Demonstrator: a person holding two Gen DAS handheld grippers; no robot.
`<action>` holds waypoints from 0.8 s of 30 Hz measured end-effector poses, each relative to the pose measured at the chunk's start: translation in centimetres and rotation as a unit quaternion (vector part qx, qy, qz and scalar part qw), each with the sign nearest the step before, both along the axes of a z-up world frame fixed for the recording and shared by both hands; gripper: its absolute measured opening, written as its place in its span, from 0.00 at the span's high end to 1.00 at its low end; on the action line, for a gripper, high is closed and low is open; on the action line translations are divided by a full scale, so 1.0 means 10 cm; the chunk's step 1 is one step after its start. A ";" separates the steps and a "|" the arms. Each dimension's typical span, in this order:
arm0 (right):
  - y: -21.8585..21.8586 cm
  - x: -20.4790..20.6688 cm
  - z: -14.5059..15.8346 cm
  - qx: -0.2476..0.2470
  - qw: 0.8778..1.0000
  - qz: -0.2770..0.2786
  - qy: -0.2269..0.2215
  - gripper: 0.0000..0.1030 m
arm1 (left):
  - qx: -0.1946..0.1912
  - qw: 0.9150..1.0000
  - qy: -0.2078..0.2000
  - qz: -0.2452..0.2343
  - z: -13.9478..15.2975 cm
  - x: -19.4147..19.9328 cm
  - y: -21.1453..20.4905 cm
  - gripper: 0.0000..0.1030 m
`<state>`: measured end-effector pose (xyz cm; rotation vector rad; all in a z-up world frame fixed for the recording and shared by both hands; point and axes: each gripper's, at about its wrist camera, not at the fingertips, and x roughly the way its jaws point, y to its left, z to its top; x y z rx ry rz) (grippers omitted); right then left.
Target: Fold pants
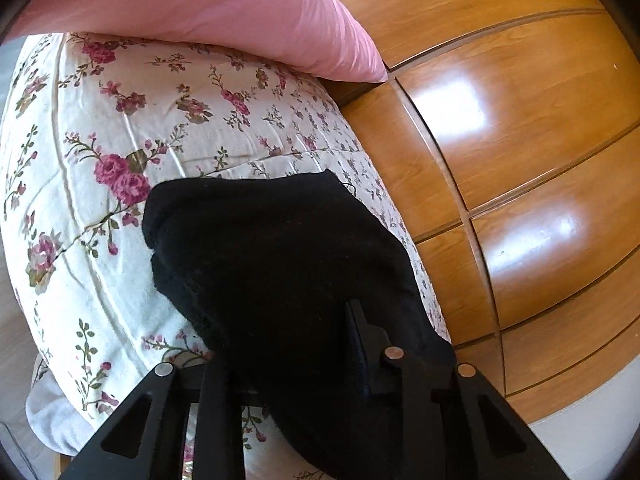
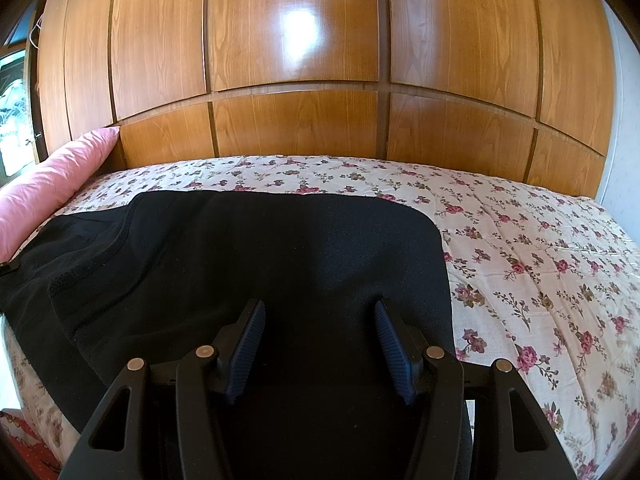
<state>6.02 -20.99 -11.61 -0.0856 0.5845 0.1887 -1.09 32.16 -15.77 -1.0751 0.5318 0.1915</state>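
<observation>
- Black pants (image 2: pixel 248 264): they lie spread on the floral bedspread (image 2: pixel 532 248), covering its left and middle part in the right wrist view; a rounded fabric corner shows at upper right, and a seam or band runs diagonally across the left portion.
- My right gripper (image 2: pixel 320 350): its jaws stand wide apart above the pants, the ribbed blue pads (image 2: pixel 250 350) facing each other with only dark cloth showing between them. Nothing is pinched here; whether the fingertips touch the fabric I cannot tell.
- My left gripper (image 1: pixel 320 360): black cloth of the pants (image 1: pixel 280 248) fills the space between my fingers and drapes over the left one, so that finger is mostly hidden. The right finger (image 1: pixel 362 344) presses against the cloth. The jaws appear closed on a bunched fold of the pants, lifted off the bedspread (image 1: pixel 100 120).
- Pants, left wrist view: the gathered end hangs away from my fingers as a rounded dark mass, its far edge over the flowered cover near the bed's edge.
- Pink pillow (image 1: pixel 208 4): it rests at the top of the bed, against the wood-panelled wall (image 1: pixel 520 160); in the right wrist view it sits at far left (image 2: pixel 52 184), just beside the pants.
</observation>
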 end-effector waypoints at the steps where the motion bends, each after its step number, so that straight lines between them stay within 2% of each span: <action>1: 0.00 0.00 0.00 0.000 1.000 0.000 0.000 0.43 | -0.006 1.000 -0.002 0.001 -0.01 0.00 0.02 0.73; 3: 0.00 0.00 0.00 0.000 1.000 0.000 0.000 0.43 | -0.018 1.000 -0.009 0.008 -0.03 -0.01 0.06 0.73; 6: 0.00 0.00 0.00 0.001 1.000 0.000 -0.001 0.43 | -0.012 1.000 -0.004 0.015 -0.02 0.02 0.08 0.74; 8: 0.00 0.00 0.00 0.001 1.000 -0.001 0.000 0.43 | -0.007 1.000 0.004 0.014 0.01 0.04 0.06 0.81; 11: 0.00 0.01 0.01 0.002 1.000 0.000 0.002 0.43 | 0.017 1.000 0.000 0.014 0.18 0.06 0.00 0.84; 15: 0.01 0.02 0.01 0.002 1.000 -0.002 0.006 0.43 | 0.078 0.996 -0.038 -0.013 0.61 0.12 -0.16 0.86; 22: 0.01 0.03 0.03 0.007 1.000 -0.006 0.012 0.43 | 0.103 0.987 -0.105 -0.068 1.13 0.27 -0.44 0.87; 24: -0.03 0.04 0.08 0.024 0.999 -0.008 0.024 0.42 | 0.112 0.982 -0.124 -0.091 1.28 0.32 -0.55 0.87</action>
